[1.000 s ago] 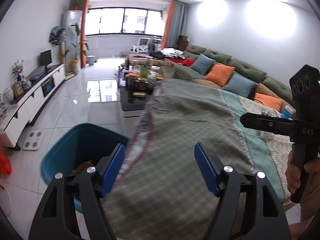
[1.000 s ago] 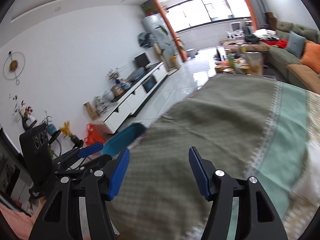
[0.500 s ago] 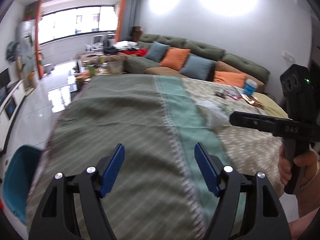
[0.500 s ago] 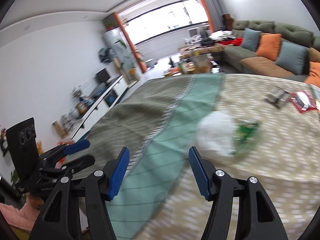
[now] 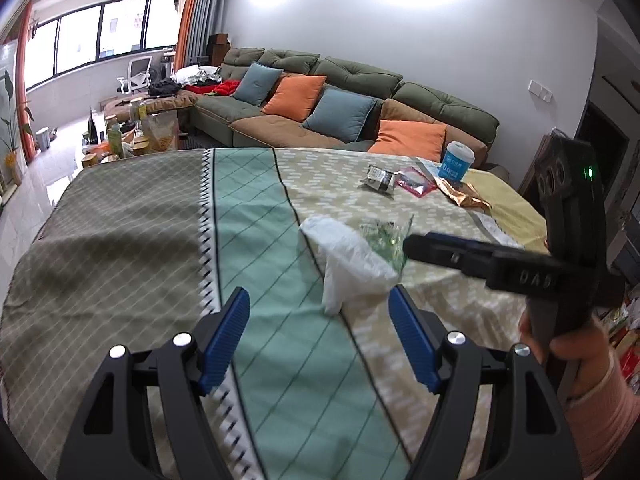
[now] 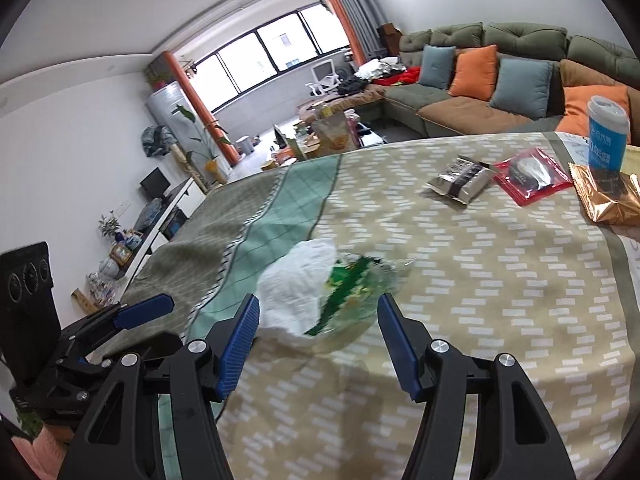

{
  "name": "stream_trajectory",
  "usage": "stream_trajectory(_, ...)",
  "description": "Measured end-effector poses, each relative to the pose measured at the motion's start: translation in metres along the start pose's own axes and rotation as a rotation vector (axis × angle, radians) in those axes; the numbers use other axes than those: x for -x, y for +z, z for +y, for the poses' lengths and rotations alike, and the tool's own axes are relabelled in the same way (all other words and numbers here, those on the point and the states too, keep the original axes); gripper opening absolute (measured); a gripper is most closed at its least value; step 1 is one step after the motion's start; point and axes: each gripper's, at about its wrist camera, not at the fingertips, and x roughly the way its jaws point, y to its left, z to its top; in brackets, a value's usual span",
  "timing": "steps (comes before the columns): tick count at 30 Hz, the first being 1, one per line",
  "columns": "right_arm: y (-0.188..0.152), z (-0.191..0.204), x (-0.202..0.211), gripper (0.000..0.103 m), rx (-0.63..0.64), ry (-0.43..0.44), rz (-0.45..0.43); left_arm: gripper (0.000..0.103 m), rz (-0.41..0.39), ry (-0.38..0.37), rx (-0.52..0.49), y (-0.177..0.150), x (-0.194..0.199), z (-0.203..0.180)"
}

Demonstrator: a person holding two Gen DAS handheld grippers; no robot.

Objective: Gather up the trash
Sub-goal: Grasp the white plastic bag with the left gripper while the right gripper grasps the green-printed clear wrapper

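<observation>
With both tools poised over the patterned tablecloth [image 5: 120, 216], collection from this surface looks unfinished: 6 items of trash lie on it and nothing is held.

Left to right, relative to the tools:

1. The left gripper [image 5: 318, 336] stands released, jaws apart, nothing between the pads. It hangs over the teal stripe of the cloth.
2. The white plastic bag [image 6: 296, 288] lies just ahead of the right gripper [image 6: 316, 344], toward its left finger. In the left wrist view it sits ahead of that tool and nearer its right finger. It is crumpled; its long axis seems to run from the near tools toward the far left, though blur makes this uncertain.
3. The clear green-printed wrapper [image 6: 356, 292] touches the bag's right side, between the right gripper's fingers but ahead of the tips. This gripper is also released and grips nothing.
4. Well ahead and to the right lie a silver-black packet [image 6: 460, 180], a red pouch [image 6: 532, 176], a gold foil wrapper [image 6: 612, 200] and an upright blue-and-white cup [image 6: 608, 136]. The packet's long axis slants from near-left to far-right.

Judgement: the bag and wrapper are the nearest candidates. No bin is in view now.
</observation>
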Motion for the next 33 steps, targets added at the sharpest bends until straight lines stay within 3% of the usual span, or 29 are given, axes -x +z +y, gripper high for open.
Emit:
stream_trajectory(8, 0.007, -0.014, -0.015, 0.057, -0.037, -0.007, 0.030, 0.071, 0.057, -0.035, 0.050, 0.017, -0.039, 0.004)
stream_trajectory(14, 0.007, -0.023, -0.020, 0.044, -0.066, 0.015, 0.060, 0.056, 0.117, -0.080, 0.078, 0.017, -0.066, 0.001)
stream_trajectory(17, 0.007, -0.026, -0.019, 0.037, -0.076, 0.022, 0.061, 0.046, 0.136, -0.118, 0.098, 0.015, -0.074, 0.001)
stream_trajectory(19, 0.007, -0.027, -0.018, 0.035, -0.078, 0.023, 0.059, 0.030, 0.149, -0.130, 0.100, 0.014, -0.078, -0.001)
stream_trajectory(24, 0.007, -0.031, -0.012, 0.030, -0.084, 0.021, 0.050, 0.011, 0.156, -0.139, 0.104, 0.012, -0.076, 0.000)
stream_trajectory(29, 0.007, -0.035, -0.007, 0.020, -0.089, 0.024, 0.045, 0.009, 0.133, -0.145, 0.105, 0.009, -0.063, 0.002)
stream_trajectory(33, 0.007, -0.034, 0.000, 0.020, -0.082, 0.035, 0.029, 0.009, 0.097, -0.141, 0.091, 0.006, -0.043, 0.003)
